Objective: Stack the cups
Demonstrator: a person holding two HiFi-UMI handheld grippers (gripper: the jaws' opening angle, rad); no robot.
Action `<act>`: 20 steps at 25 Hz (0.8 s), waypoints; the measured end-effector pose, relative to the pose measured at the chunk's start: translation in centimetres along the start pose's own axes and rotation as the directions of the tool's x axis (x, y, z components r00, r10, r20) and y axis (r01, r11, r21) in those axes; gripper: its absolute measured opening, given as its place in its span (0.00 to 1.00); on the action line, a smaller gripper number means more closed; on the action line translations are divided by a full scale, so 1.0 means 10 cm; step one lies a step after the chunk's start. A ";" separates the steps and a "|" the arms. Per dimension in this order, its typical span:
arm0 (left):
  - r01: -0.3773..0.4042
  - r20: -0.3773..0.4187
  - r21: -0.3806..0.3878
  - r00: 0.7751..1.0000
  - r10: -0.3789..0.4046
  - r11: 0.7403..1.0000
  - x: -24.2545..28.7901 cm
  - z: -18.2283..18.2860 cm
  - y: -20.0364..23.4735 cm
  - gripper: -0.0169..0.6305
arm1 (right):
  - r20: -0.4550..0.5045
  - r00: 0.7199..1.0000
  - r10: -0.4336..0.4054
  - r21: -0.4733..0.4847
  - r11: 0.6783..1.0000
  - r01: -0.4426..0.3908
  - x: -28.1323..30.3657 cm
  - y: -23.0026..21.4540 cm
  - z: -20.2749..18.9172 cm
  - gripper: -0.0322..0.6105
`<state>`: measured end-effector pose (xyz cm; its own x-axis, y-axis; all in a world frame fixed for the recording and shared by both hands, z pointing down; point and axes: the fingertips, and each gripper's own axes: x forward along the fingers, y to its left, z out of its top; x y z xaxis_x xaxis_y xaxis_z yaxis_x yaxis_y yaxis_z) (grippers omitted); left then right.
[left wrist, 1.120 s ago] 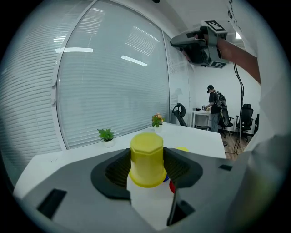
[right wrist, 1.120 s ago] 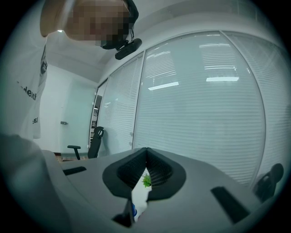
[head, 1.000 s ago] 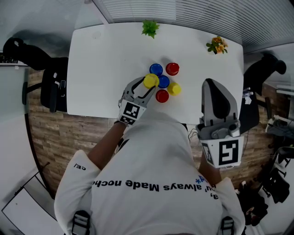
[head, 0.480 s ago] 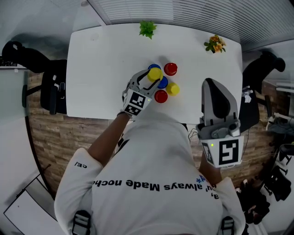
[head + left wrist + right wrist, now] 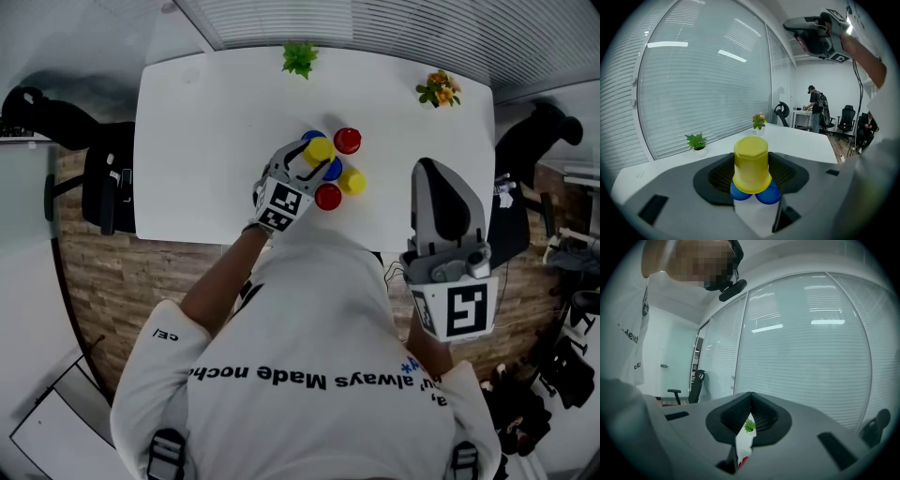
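My left gripper (image 5: 313, 161) is shut on an upside-down yellow cup (image 5: 319, 148) over the cluster of cups on the white table (image 5: 206, 112). In the left gripper view the yellow cup (image 5: 751, 164) sits between the pads of the left gripper (image 5: 751, 172), with two blue cups (image 5: 768, 194) showing just under its rim. One blue cup (image 5: 332, 171) peeks out beside it; the other is mostly hidden. Two red cups (image 5: 348, 141) (image 5: 328, 197) and a second yellow cup (image 5: 352, 181) stand close by. My right gripper (image 5: 439, 178) is raised at the table's near edge, shut and empty (image 5: 750, 401).
A small green plant (image 5: 299, 58) and a pot of orange flowers (image 5: 441, 91) stand at the table's far edge. Office chairs (image 5: 103, 178) stand left and right of the table. Window blinds run behind it. A person (image 5: 815, 103) stands far back in the room.
My left gripper has carried the yellow cup a little farther from me, from beside the blue cups to over them. The right gripper has stayed where it was.
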<state>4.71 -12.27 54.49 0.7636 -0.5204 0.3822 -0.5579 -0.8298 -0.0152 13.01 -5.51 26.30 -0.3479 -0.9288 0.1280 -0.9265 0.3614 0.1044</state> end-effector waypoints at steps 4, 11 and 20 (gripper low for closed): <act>0.000 -0.012 0.002 1.000 0.000 1.000 0.02 -0.02 -0.01 0.41 | 0.000 1.000 -0.003 0.002 1.000 0.003 0.01 -0.01 0.00 0.06; -0.004 -0.009 -0.007 1.000 0.004 1.000 0.04 -0.04 0.00 0.41 | -0.002 1.000 -0.006 0.002 1.000 0.006 0.00 -0.03 -0.01 0.06; -0.026 0.000 -0.021 1.000 0.026 0.999 -0.08 -0.01 0.03 0.41 | -0.006 1.000 -0.005 0.002 1.000 0.005 0.00 -0.03 -0.06 0.06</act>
<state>3.93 -12.05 54.33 0.7491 -0.5413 0.3818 -0.5838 -0.8119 -0.0056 13.32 -5.57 26.88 -0.3421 -0.9302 0.1334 -0.9286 0.3564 0.1034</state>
